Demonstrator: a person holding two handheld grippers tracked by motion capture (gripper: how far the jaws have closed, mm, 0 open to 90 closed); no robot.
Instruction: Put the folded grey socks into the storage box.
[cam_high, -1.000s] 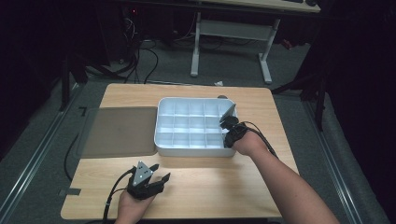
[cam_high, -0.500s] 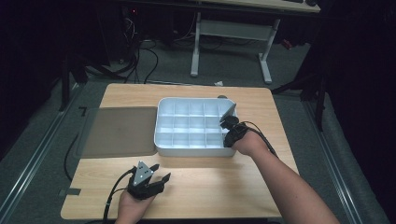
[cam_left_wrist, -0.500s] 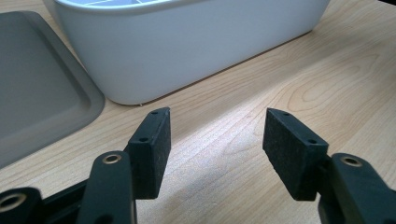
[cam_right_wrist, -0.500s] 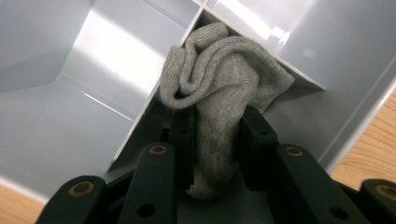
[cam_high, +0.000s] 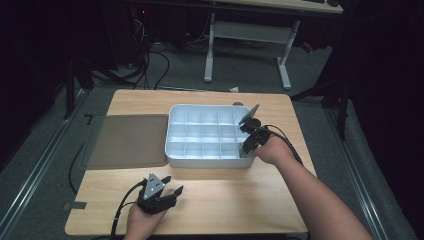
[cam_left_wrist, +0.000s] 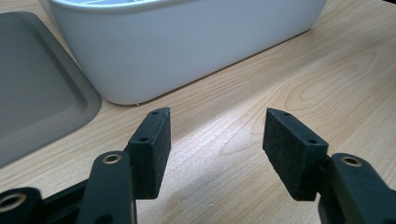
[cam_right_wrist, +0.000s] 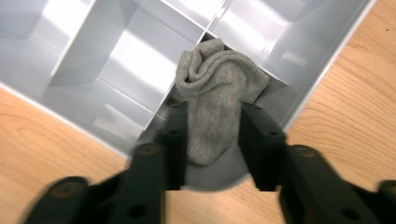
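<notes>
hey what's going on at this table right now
A person holds a gripper in each hand at a wooden table. The right gripper is closed on a grey sock at the near right corner of a white divided organizer bin, the sock reaching into a corner compartment. The left gripper hangs open and empty above the bare tabletop near the bin. A grey flat lid lies left of the bin.

The tabletop (cam_high: 220, 200) was light wood-grain. A white compartmented tray (cam_high: 210, 161) lay directly on it, just ahead of the left claw (cam_high: 167, 187); the right claw (cam_high: 246, 149) stood at the tray's near right corner. A grey flat lid (cam_high: 127, 141) lay touching the tray's left side, ahead-left of the left claw.
</notes>
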